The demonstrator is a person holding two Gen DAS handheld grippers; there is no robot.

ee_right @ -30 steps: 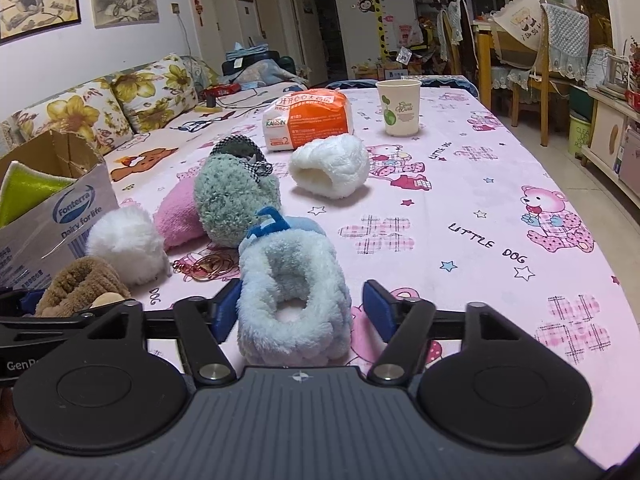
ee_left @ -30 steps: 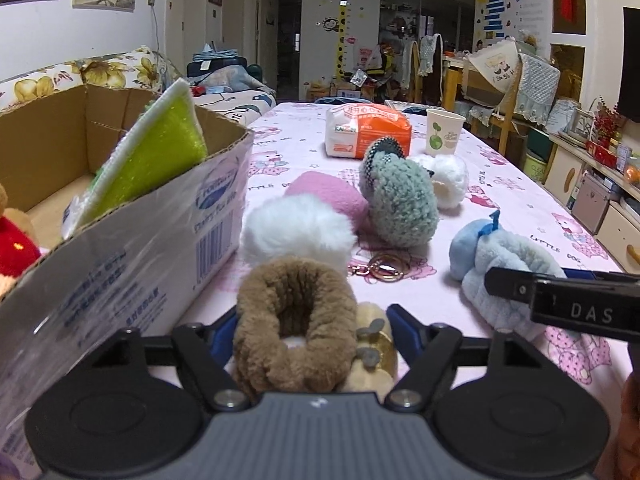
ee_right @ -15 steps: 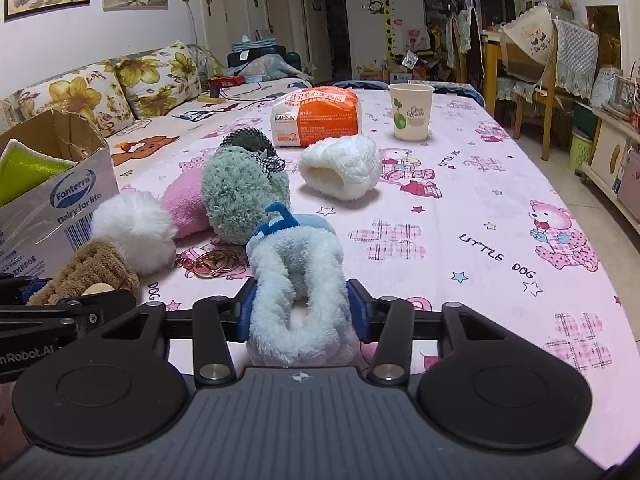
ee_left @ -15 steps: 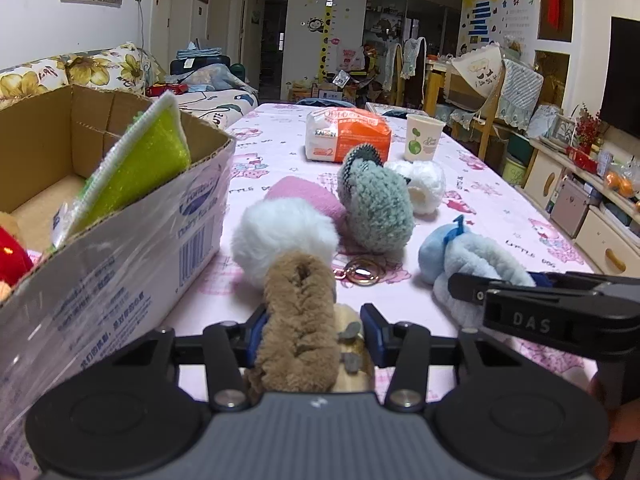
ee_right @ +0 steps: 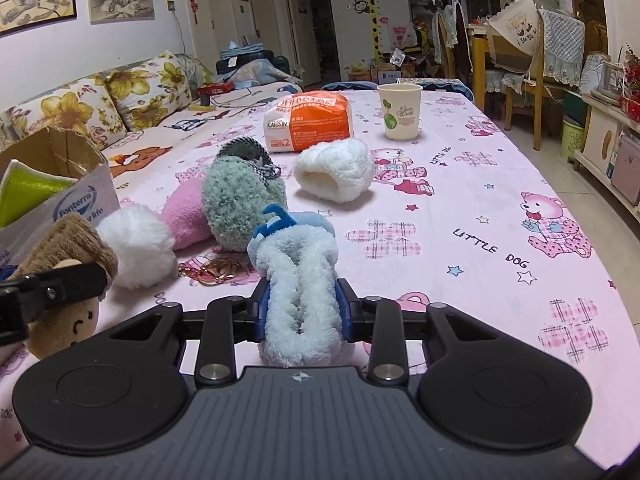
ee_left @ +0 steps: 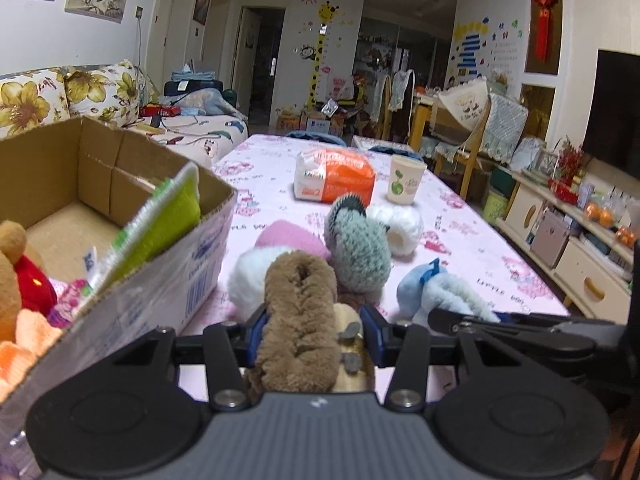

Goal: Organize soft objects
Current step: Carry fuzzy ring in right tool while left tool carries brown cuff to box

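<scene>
Box [ee_left: 120,184] on your far left already holds a green pad [ee_left: 168,216], a bear plush [ee_left: 16,264] and some orange and pink soft bits, so part of the sorting looks done. Left claw [ee_left: 316,334] is clamped on the brown fuzzy ring [ee_left: 298,312], squashed narrow, with its tan plush pendant hanging beside it; it sits just beside the box's near wall, not yet over it. Behind it on the worktop [ee_right: 460,208], loose: white pom-pom [ee_right: 136,246], pink piece [ee_right: 186,216], grey-green pouch [ee_right: 240,200], white muff [ee_right: 334,174], and key rings [ee_right: 216,270]. Right claw [ee_right: 304,312] has its jaws closing on the blue-white fuzzy ring [ee_right: 298,280], pads already pressing it flat, with the ring low at the worktop. My read: two in hand, four or so left to box; tissue pack [ee_right: 310,122] and cup [ee_right: 400,110] probably stay.
</scene>
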